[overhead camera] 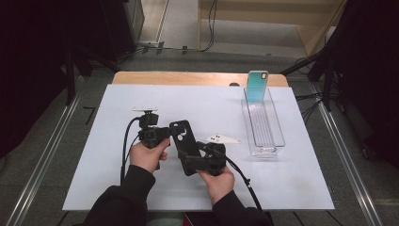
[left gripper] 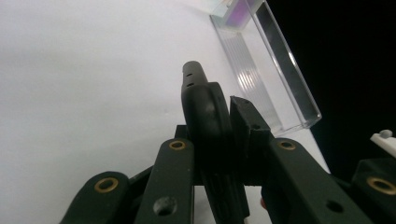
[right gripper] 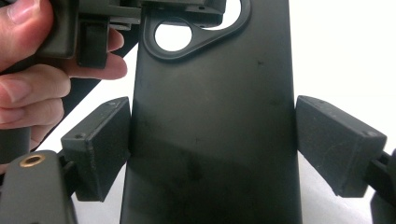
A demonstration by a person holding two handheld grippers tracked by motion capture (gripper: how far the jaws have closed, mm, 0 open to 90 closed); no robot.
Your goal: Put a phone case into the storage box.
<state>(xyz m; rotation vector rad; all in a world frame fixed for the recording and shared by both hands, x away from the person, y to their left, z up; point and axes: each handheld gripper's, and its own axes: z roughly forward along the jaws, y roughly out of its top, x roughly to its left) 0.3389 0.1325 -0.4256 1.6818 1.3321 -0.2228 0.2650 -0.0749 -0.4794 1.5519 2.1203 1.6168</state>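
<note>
My left tool (overhead camera: pixel 163 134) pinches the black phone case (overhead camera: pixel 182 141) edge; right tool (overhead camera: pixel 194 157) spans its width. Clear tray (overhead camera: pixel 263 123) lies up-right, right hand nearer.

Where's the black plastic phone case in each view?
High view: black plastic phone case at centre, held between both grippers.
Left gripper view: edge-on at centre, clamped between the jaws.
Right gripper view: flat back across the middle, between the pads.
Shared landmark: white table sheet.
</note>
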